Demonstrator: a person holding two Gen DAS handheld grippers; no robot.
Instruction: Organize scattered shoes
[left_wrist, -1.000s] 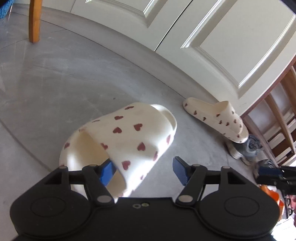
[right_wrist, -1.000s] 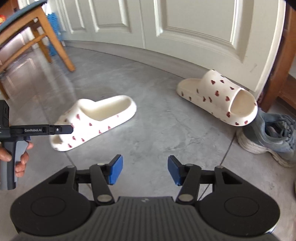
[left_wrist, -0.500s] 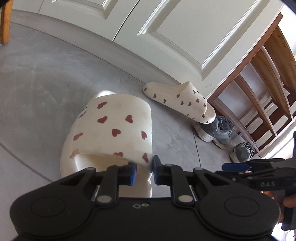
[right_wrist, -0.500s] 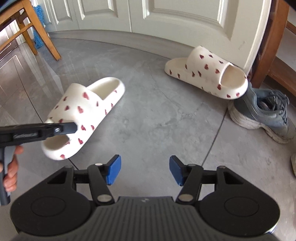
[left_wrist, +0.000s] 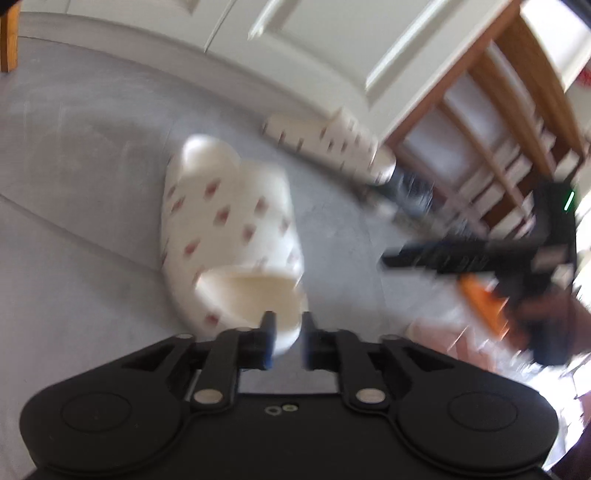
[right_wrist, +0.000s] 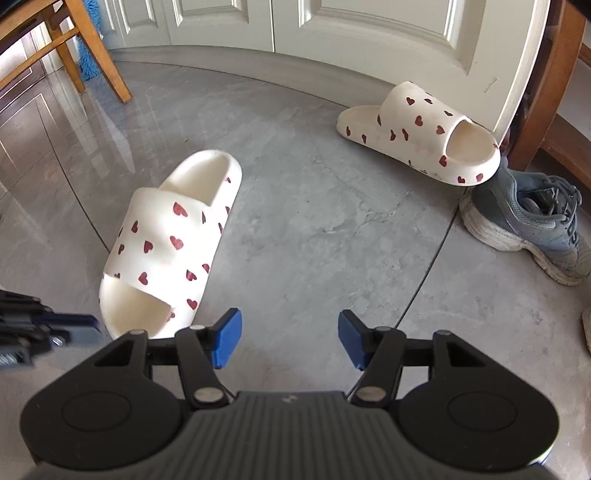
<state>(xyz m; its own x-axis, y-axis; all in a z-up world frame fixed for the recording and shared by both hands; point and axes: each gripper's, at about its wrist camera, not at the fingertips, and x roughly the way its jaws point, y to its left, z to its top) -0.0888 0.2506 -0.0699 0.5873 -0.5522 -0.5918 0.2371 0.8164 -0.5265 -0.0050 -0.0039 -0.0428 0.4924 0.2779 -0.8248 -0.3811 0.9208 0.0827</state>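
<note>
Close in, the left gripper (left_wrist: 285, 341) is opening, its jaws straddling the toe rim of the nearer cream foam slide with red hearts (right_wrist: 173, 242); the right gripper (right_wrist: 290, 338) hangs apart and empty. Farther off, its mate (right_wrist: 421, 134) lies by the white door (right_wrist: 369, 37), touching a grey sneaker (right_wrist: 532, 221). Nothing looks paired yet.

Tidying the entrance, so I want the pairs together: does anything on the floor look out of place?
Yes. The near heart-print slipper lies alone mid-floor, angled away from its mate, which sits by the white door, toe end against a grey sneaker. The pair is split and pointing different ways.
</note>
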